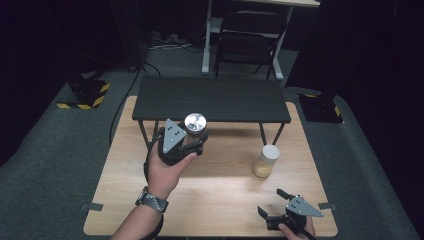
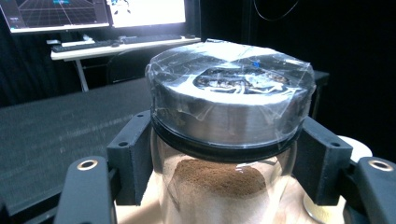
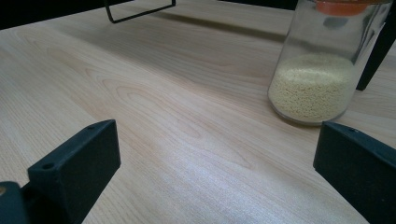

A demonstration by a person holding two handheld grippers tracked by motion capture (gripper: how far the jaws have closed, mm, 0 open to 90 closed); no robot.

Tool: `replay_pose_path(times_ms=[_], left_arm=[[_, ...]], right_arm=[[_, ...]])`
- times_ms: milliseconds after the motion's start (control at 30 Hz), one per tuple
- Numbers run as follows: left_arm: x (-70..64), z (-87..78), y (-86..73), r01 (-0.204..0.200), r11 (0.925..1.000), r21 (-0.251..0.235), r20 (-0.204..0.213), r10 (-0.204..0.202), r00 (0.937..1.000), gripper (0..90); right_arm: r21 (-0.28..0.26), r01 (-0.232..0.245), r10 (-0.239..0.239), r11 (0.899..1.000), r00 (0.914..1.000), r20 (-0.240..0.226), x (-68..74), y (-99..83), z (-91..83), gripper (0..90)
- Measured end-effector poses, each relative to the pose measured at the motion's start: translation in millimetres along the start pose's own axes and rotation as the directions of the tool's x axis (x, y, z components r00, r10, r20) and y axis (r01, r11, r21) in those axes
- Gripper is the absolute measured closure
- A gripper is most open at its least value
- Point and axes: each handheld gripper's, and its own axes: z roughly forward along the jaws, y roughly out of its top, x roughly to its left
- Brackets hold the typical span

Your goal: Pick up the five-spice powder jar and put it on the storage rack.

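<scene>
Brown powder fills the jar (image 1: 196,129) my left gripper (image 1: 192,141) clamps just under its silver lid (image 2: 231,100), raised in front of the black shelf (image 1: 210,99). My right gripper (image 1: 274,204) waits apart, low near the table (image 1: 220,190) edge. The jar of yellow grains (image 1: 265,160) stands untouched; both seem unplaced.

A light wooden table (image 1: 210,200) carries a low black shelf (image 1: 210,100) — and a grain-filled jar (image 1: 266,161).
</scene>
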Motion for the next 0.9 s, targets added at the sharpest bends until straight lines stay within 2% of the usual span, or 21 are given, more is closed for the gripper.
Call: replay_pose_path(times_ms=[233,600,900], left_arm=[[3.0,10.1,21.3,0.014,0.9999,0.000,-0.003,-0.014,0.9999,30.9],[7.4,30.3,39.3,0.030,0.9995,0.004,-0.032,-0.030,0.9990,31.0],[7.4,48.9,48.3,0.009,0.9998,0.019,-0.072,-0.008,0.9974,31.0]], right_arm=[[-0.002,-0.001,0.001,1.000,1.0000,-0.001,-0.3,-0.3,-0.2,0.1],[-0.004,-0.003,0.003,1.000,1.0000,-0.003,-0.8,-0.8,-0.5,0.1],[-0.006,-0.003,0.003,1.000,1.0000,-0.006,-1.5,-1.0,-0.6,0.1]])
